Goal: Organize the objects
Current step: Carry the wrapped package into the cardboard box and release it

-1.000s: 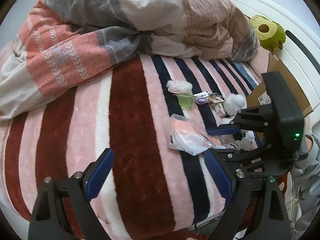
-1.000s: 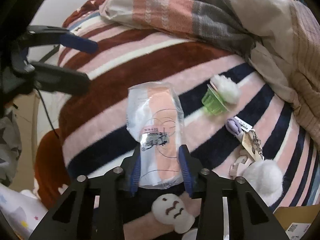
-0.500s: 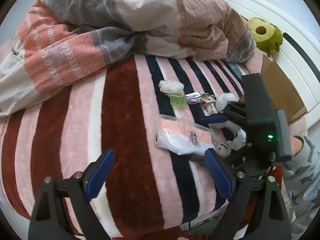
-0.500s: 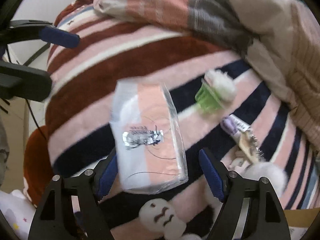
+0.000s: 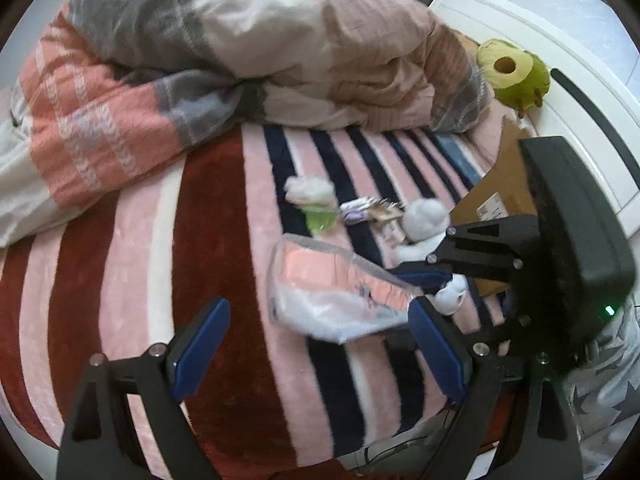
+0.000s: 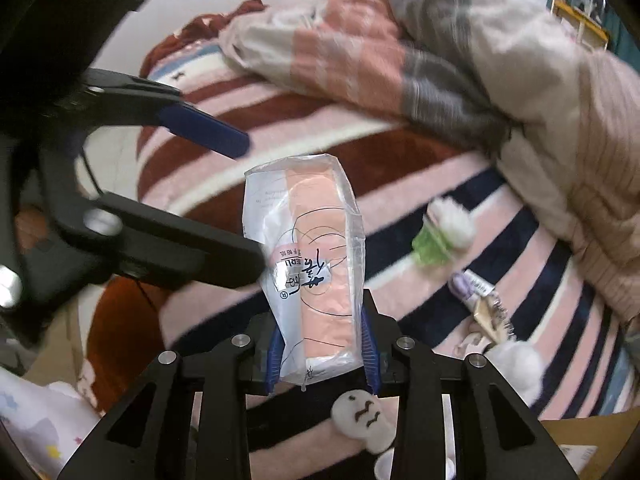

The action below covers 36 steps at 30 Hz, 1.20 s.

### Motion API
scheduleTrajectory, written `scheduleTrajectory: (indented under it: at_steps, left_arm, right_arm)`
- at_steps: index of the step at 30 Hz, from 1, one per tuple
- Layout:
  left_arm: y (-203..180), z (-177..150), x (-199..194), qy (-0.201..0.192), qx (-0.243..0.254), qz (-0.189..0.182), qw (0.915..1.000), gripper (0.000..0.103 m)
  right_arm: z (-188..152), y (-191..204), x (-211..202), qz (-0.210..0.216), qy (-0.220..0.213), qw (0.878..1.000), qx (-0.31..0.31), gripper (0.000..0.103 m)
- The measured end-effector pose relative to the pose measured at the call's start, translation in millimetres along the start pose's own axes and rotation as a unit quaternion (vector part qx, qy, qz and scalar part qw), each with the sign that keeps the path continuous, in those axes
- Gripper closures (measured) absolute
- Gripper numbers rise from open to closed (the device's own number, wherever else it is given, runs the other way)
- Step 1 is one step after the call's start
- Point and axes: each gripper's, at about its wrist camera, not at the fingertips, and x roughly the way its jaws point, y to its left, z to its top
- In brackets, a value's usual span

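Just beside the clamped clear packet (image 6: 316, 280), left tongs (image 6: 224, 200) gape.

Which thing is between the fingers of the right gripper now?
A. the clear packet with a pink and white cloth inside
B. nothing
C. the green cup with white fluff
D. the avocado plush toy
A: the right gripper has its blue pads pressed on both sides of the clear packet.

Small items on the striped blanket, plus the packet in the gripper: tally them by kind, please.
Clear packet, clamped in the right gripper: 1
White fluffy pompoms: 2
Green cup: 1
Purple tagged keychain: 1
White ghost plush: 1
Total: 6
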Motion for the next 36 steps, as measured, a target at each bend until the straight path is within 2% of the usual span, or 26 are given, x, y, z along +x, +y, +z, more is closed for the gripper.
scheduleTrajectory:
  at_steps: [3,6,8,11,21,26,36]
  left_arm:
    - [-11,8,-14,-0.016,0.005,-0.019,0.9997,0.028]
    - [-22,17,-26,-0.028,0.015,-0.010,0.9994,0.037]
    - [-29,25,-33,-0.032,0.018,-0.005,0.9993,0.048]
    - [-44,36,-43,-0.040,0.031,-0.008,0.9987,0.053]
    - [-129,86,-54,-0.065,0.111,-0.004,0.9917,0.054]
    - [-174,107,-40,-0.058,0.151,-0.017,0.9867,0.055]
    - [-247,124,2,-0.029,0.205,-0.020,0.9782,0.055]
  right_arm:
    - [6,8,-25,-0.007,-0.017,1.000,-0.009,0.075]
    - [10,10,-45,-0.017,-0.026,0.999,-0.008,0.077]
    - [11,10,-60,-0.029,-0.029,0.999,-0.004,0.079]
    - [9,3,-81,-0.045,-0.039,0.998,0.007,0.080]
    - [-13,-36,-154,-0.103,-0.075,0.991,0.046,0.082]
    - [-38,-65,-184,-0.122,-0.078,0.986,0.084,0.082]
    - [-91,-113,-207,-0.133,-0.068,0.977,0.153,0.082]
